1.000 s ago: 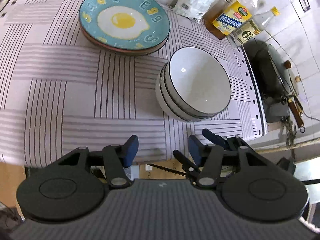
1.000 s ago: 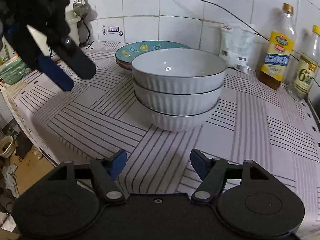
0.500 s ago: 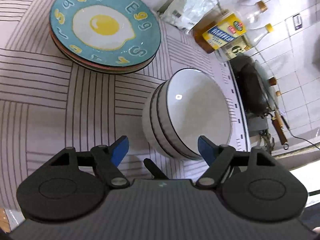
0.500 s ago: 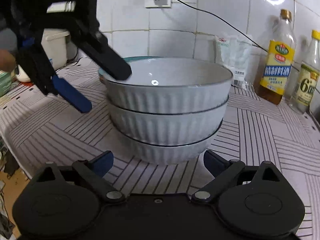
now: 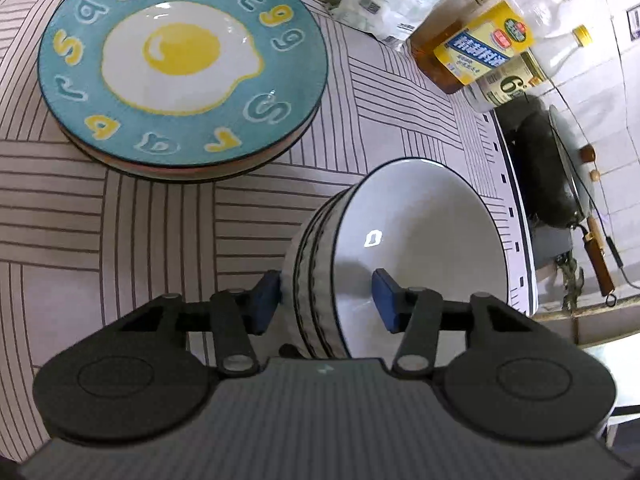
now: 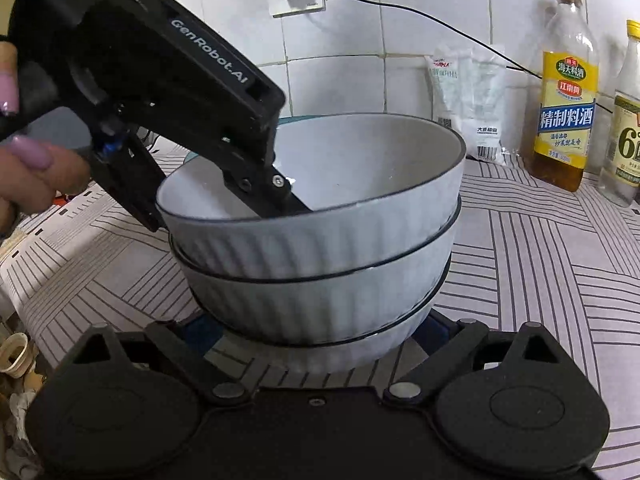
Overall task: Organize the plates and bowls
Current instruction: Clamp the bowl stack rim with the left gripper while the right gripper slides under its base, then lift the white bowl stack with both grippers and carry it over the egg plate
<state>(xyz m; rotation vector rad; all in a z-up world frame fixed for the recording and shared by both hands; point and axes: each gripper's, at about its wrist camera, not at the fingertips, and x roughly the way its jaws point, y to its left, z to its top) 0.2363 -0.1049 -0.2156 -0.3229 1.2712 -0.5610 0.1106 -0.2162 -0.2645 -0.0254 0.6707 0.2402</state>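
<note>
Three grey-white ribbed bowls with dark rims stand nested in a stack [image 5: 420, 240] [image 6: 320, 248] on the striped tablecloth. My left gripper [image 5: 325, 300] straddles the near rim of the stack. Its left pad lies against the outer wall and its right pad hangs inside the top bowl, clear of the wall. The jaws are closing. My right gripper [image 6: 316, 332] stands wide open, low at the stack's base. The lowest bowl sits between its fingers and hides their tips. Behind the bowls lies a stack of plates [image 5: 180, 64], the top one teal with a fried-egg picture.
Two bottles [image 5: 480, 52] [image 6: 566, 108] and a white bag [image 6: 468, 96] stand at the tiled wall. A dark wok [image 5: 544, 168] sits past the table's right edge. A hand [image 6: 36, 168] holds the left gripper's handle. Bare cloth [image 5: 100, 240] lies left of the bowls.
The left gripper came forward and down from the table edge onto the bowls' rim, widening then narrowing. The right gripper opened wider and closed in on the base of the stack.
</note>
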